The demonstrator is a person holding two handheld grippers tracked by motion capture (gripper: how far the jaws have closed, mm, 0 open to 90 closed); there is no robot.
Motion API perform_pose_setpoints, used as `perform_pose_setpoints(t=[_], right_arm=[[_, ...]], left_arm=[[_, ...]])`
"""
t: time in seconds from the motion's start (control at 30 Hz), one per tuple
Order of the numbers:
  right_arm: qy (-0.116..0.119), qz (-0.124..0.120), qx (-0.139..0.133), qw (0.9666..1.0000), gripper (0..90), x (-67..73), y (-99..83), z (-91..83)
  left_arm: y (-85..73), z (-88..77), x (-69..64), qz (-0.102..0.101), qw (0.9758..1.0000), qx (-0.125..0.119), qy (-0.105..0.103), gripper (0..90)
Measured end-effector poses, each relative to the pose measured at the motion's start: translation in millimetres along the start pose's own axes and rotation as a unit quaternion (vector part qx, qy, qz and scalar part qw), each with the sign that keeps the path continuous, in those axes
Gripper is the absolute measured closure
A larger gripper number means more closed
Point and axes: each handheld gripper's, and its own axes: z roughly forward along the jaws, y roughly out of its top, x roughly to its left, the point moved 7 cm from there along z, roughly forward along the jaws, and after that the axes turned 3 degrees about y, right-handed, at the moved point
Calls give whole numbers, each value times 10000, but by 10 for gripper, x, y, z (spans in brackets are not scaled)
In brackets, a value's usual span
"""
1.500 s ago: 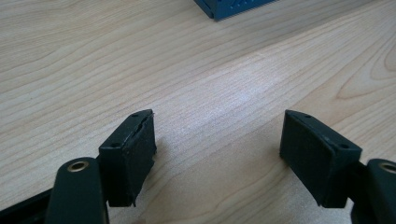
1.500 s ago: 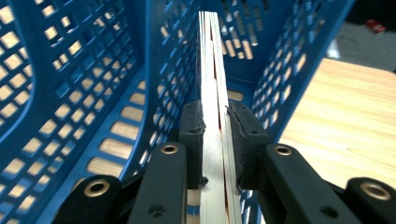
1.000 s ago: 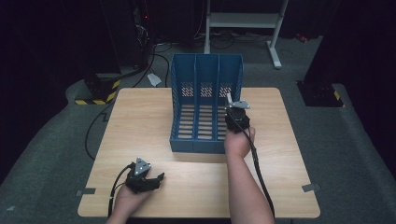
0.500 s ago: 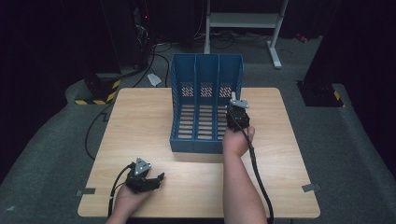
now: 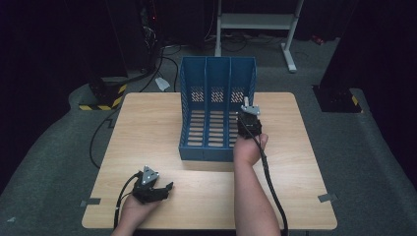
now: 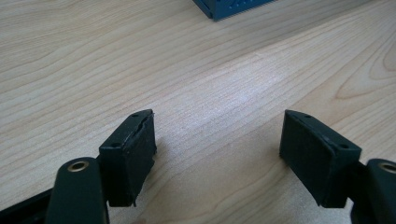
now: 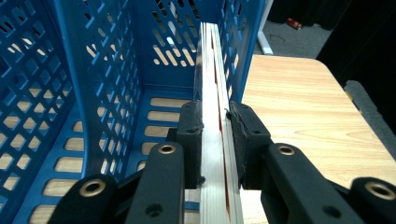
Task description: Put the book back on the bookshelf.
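1. High view: the right gripper (image 5: 248, 117) sits at the right side of the blue file rack (image 5: 218, 81), which stands in the middle of the wooden counter (image 5: 147, 128). From here its fingers are too small to make out, and so is anything between them. The left gripper (image 5: 152, 188) rests near the counter's front edge, well apart from the rack, held in a hand (image 5: 135, 209) cut off by the bottom of the frame.

2. Left gripper view: the left gripper's two black fingers (image 6: 128, 156) stand wide apart, released, with nothing between them but bare counter (image 6: 215, 93). A corner of the blue rack (image 6: 229, 7) is cut off at the top edge.

3. Right gripper view: the right gripper (image 7: 218, 147) has its fingers (image 7: 191, 140) clenched on a thin pale book (image 7: 212, 93) that stands on edge, a red strip along its side. The book sits in the rack's rightmost compartment, just beside the perforated right wall (image 7: 238, 46). Its lower end is hidden behind the fingers, and its cover cannot be read.
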Motion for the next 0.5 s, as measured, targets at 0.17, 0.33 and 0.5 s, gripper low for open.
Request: perform_pose_setpoints(t=[0.17,0.33,0.5], right_arm=[[128,-54,-33,9999,684,-8,25,-23],[268,-1,-12,9996,623,-9,34,-28],[378,-39,65,9993,563,-6,21,-21]], left_arm=[[0,0,-1,1,10000,-1,-3,268],[0,0,0,14,10000,0,-3,269],[0,0,-2,7,10000,0,-9,269]])
